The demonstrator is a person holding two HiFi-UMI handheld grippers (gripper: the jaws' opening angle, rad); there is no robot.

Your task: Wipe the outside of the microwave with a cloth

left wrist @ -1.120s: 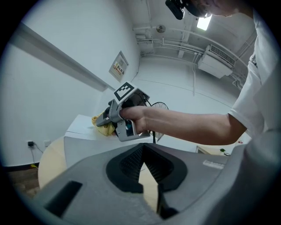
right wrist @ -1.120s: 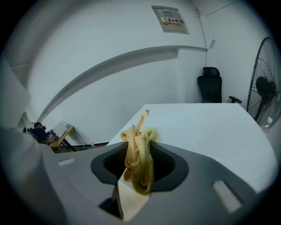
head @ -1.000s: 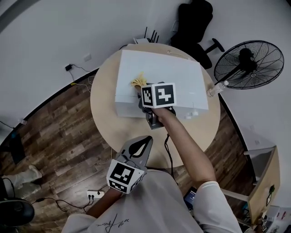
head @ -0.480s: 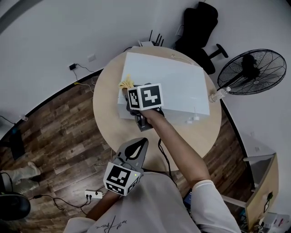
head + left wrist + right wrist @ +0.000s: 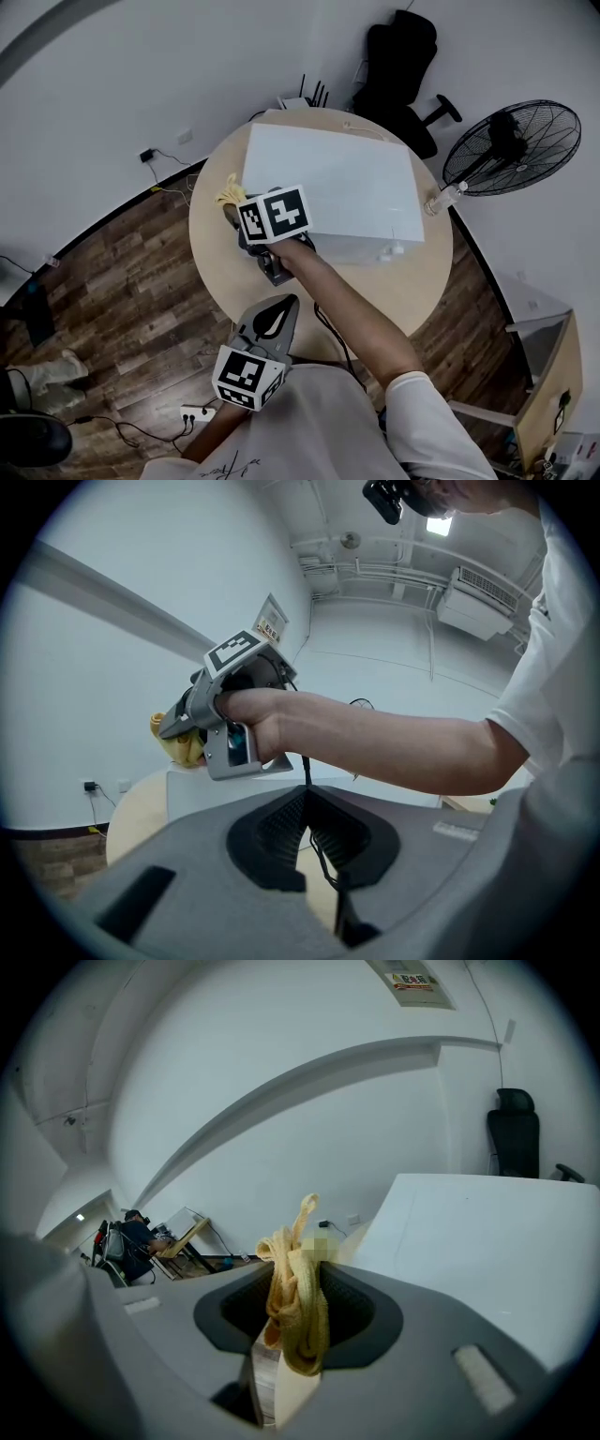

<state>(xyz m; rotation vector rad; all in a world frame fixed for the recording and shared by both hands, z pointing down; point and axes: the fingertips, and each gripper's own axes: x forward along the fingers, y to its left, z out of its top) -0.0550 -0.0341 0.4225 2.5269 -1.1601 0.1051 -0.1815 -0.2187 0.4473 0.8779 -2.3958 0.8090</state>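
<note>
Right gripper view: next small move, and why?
Probably press the cloth against the left side wall of the microwave and wipe down. The right tongs are shut on the cloth, which sits just past the microwave's top left edge, seemingly off the surface.

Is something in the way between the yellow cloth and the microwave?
Nothing I can see. The right gripper is shut on the cloth, just off the left end of the microwave, with no other thing between them.
</note>
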